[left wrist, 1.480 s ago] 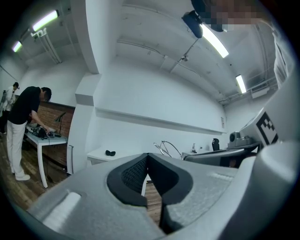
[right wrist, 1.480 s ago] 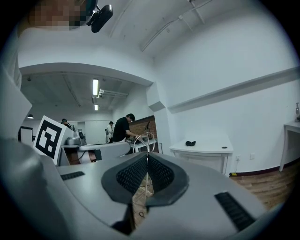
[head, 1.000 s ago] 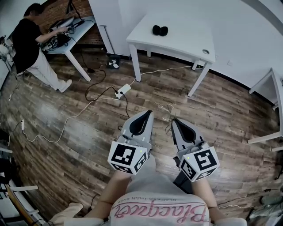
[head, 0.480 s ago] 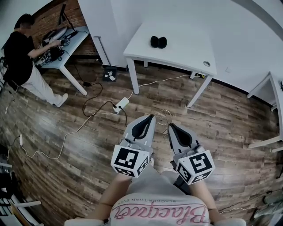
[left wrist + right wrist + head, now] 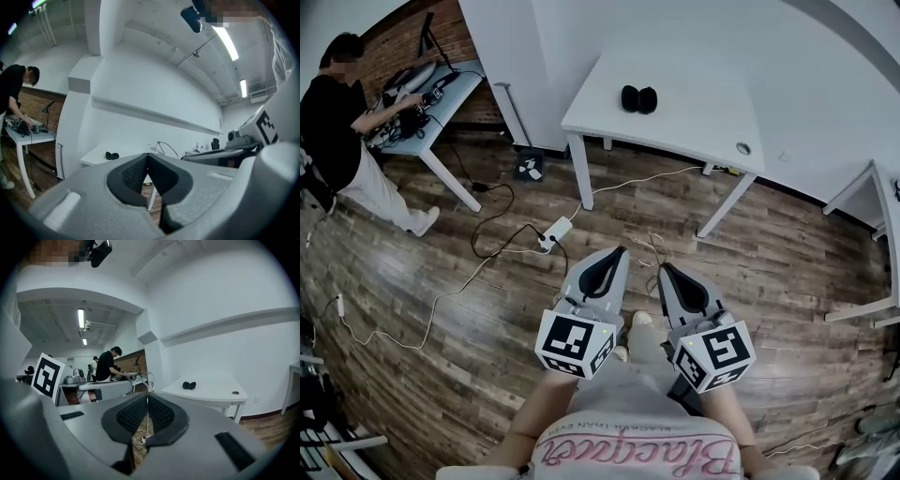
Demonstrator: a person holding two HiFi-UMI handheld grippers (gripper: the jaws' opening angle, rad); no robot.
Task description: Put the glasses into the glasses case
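The black glasses case (image 5: 638, 98) lies on a white table (image 5: 694, 117) ahead; it also shows small in the left gripper view (image 5: 111, 155) and the right gripper view (image 5: 189, 385). Both grippers hang side by side over the wooden floor, well short of the table. My right gripper (image 5: 665, 267) (image 5: 147, 396) is shut on thin wire-framed glasses (image 5: 652, 248) (image 5: 149, 377), whose loops stick out past its tips. From the left gripper view the glasses (image 5: 161, 144) appear as fine curved wire. My left gripper (image 5: 619, 251) (image 5: 147, 156) is shut with nothing in it.
A power strip (image 5: 551, 234) and loose cables lie on the floor between me and the table. A person (image 5: 333, 112) works at another desk (image 5: 441, 89) at the far left. A second white table (image 5: 877, 202) stands at the right.
The white table and the case have drawn nearer and lower in the head view. Both grippers stay shut, held side by side as before.
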